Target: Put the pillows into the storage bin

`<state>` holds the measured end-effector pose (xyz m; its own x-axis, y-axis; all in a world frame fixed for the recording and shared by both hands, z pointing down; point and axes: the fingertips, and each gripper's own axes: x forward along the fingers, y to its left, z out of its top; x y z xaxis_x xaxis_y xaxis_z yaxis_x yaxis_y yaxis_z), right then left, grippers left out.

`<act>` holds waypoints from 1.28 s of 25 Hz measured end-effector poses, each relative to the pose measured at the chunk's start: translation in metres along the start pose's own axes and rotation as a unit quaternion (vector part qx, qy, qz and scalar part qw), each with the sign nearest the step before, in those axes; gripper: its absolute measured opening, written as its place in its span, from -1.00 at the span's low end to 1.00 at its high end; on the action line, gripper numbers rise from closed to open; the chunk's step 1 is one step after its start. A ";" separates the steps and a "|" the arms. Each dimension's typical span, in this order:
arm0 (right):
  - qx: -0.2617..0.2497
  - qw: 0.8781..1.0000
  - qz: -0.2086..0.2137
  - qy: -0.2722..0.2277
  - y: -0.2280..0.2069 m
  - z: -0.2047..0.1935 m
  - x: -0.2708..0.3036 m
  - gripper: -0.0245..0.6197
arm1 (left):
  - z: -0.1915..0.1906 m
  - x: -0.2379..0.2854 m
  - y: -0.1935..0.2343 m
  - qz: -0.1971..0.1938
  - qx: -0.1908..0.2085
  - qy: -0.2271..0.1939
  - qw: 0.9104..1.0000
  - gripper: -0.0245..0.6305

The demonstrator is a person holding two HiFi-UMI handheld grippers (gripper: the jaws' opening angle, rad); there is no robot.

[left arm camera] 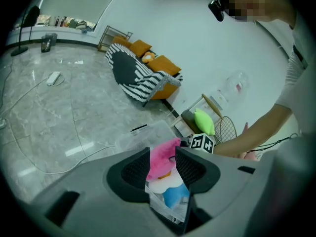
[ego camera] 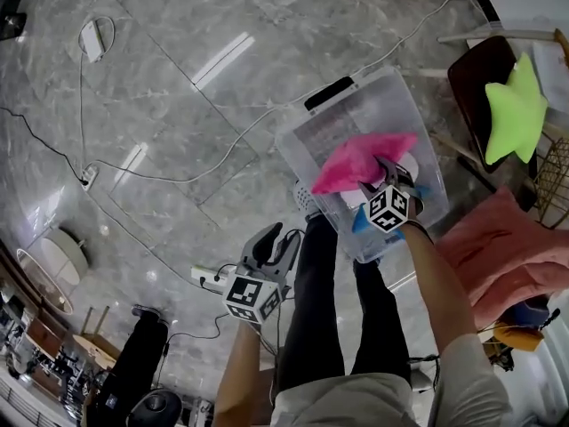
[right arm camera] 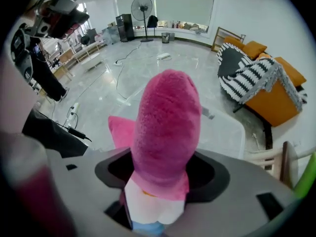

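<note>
Holding pink pillow [ego camera: 356, 163] in right gripper [ego camera: 384, 169] over near end of storage bin [ego camera: 373, 96] on the floor [ego camera: 178, 132], head view; left gripper [ego camera: 271, 238] low, clear of bin's near corner. Left gripper view: jaws partly apart, nothing gripped, bin beyond. Right gripper view: jaws closed on pillow's plush

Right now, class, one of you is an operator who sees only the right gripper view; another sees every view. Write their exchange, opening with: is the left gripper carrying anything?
Observer: No: on the left gripper the jaws stand apart, nothing between them.
Operator: Any pillows outside the bin?
Observer: A green star pillow lies on a dark chair near it.
Operator: Is my pink pillow over the bin?
Observer: Yes, the head view shows it above the open top.
</note>
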<state>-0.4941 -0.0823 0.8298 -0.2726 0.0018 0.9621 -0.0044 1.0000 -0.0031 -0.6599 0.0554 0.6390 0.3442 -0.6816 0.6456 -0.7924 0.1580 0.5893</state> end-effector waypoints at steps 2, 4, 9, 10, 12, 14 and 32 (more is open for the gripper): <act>0.028 0.999 0.013 0.014 0.002 -0.008 0.011 0.02 | -0.005 0.004 0.002 -0.002 0.000 0.001 1.000 -0.43; 0.055 0.998 0.021 0.029 0.002 -0.019 0.019 0.03 | -0.013 0.008 0.005 -0.001 -0.002 0.005 1.000 -0.43; 0.057 0.996 0.009 0.063 0.004 -0.056 0.042 0.05 | -0.035 0.023 0.002 0.006 -0.005 0.010 1.000 -0.43; 0.052 0.996 0.006 0.070 0.007 -0.062 0.047 0.06 | -0.039 0.024 -0.002 0.005 -0.006 0.011 1.000 -0.43; 0.054 0.995 -0.002 0.079 0.010 -0.073 0.053 0.08 | -0.048 0.026 -0.009 0.003 -0.005 0.016 1.000 -0.43; 0.071 0.994 -0.013 0.078 0.008 -0.079 0.053 0.10 | -0.059 0.028 -0.017 -0.002 -0.001 0.022 1.000 -0.43; 0.184 0.981 -0.059 -0.034 0.043 -0.112 -0.121 0.04 | -0.051 0.010 -0.145 -0.040 0.093 -0.003 0.995 -0.43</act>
<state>-0.3536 -0.0390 0.7441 -0.3134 -0.1261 0.9412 -0.3824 0.9240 -0.0036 -0.5161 0.0624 0.5844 0.4080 -0.6909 0.5968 -0.8418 -0.0316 0.5388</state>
